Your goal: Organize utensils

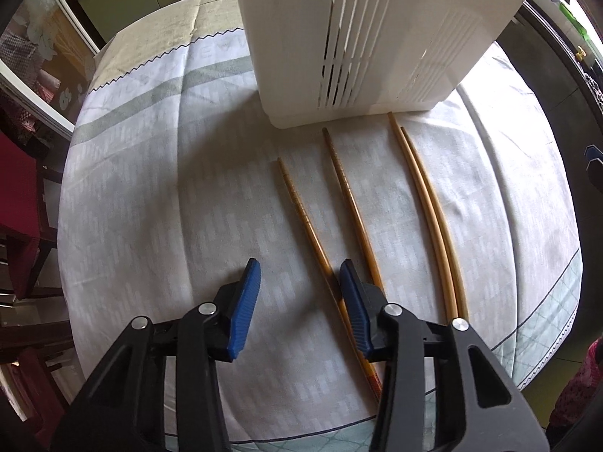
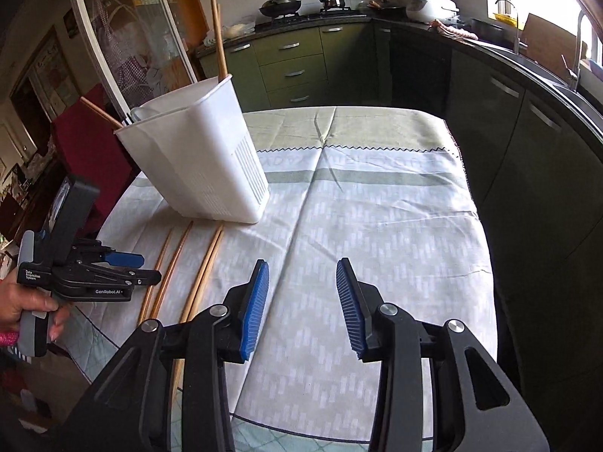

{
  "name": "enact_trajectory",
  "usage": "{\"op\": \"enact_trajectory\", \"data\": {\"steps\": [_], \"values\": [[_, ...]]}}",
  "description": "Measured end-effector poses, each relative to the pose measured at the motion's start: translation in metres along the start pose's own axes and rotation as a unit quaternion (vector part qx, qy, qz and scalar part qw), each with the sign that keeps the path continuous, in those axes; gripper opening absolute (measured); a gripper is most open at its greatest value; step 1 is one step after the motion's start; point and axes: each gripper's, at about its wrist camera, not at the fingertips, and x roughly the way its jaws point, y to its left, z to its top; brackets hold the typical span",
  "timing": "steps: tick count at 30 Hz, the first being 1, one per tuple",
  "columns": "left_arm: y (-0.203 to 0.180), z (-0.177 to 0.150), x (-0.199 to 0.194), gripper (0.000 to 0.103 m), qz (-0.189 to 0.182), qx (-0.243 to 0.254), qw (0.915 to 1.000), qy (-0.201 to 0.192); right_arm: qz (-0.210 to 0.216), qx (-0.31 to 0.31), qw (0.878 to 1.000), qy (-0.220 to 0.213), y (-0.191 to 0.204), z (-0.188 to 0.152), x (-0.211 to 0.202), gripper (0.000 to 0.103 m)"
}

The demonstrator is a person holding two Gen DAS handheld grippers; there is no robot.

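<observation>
Left gripper [image 1: 299,278] fingers spread over tablecloth [image 1: 188,196], nothing pinched, four chopsticks [image 1: 350,196] lying just before white holder [image 1: 339,37]; right gripper [image 2: 302,282] likewise spread, empty.

Left gripper [image 2: 126,260], black body: white print "GenRobot.AI"; small label above it, "Data Acquisition System".

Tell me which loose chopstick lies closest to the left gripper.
The leftmost chopstick, ridged near its tip; it runs under the left gripper's right finger. The others lie further right.
</observation>
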Motion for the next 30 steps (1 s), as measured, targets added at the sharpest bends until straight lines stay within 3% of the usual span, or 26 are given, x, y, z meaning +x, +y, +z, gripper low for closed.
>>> {"op": "enact_trajectory", "data": {"steps": [7,12,21,30], "values": [[0.023,-0.005,-0.005,0.017,0.006,0.021,0.9998,-0.004,0.028,-0.031,0.998,0.045,0.034,-0.005,0.034,0.038],[0.035,-0.012,-0.006,0.011,0.029,0.056,0.9980,-0.008,0.051,-0.039,0.994,0.092,0.054,-0.009,0.069,0.038],[0.054,-0.014,-0.007,0.010,0.022,0.061,0.9979,-0.009,0.051,-0.069,0.990,0.112,0.081,-0.013,0.093,0.038],[0.051,-0.021,-0.010,0.014,0.018,0.059,0.9980,-0.015,0.023,-0.091,0.988,0.125,0.093,-0.013,0.108,0.038]]}}
